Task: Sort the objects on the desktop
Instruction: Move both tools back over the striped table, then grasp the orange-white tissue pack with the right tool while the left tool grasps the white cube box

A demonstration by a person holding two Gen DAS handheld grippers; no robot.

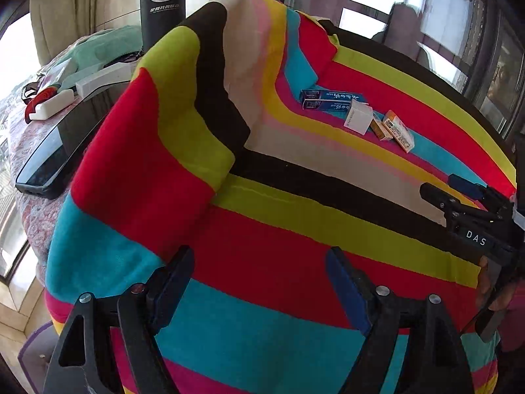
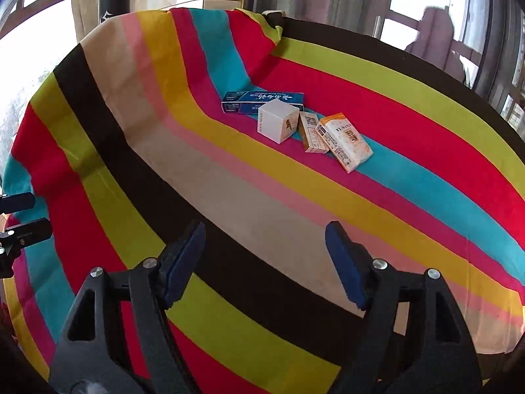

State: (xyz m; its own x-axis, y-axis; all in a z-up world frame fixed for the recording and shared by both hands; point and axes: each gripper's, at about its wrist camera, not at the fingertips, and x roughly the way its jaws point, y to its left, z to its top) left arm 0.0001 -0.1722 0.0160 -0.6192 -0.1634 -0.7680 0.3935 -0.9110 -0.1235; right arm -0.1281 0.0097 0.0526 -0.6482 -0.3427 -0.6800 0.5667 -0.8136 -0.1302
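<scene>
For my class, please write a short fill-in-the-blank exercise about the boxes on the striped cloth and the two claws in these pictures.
1. The boxes lie on a ____ cloth.
2. The long box behind the white cube box is mainly ____ in colour.
3. Both the left claw and the right claw stand ____, with nothing between their jaws.
4. The number of boxes grouped together is ____.

Missing words: striped; blue; open; four

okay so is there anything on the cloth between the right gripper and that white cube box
Nothing visible. The right gripper is open and empty, and only bare striped cloth lies between it and the white cube box. The blue carton sits behind the cube, and the two orange-and-white boxes sit to its right.
</scene>
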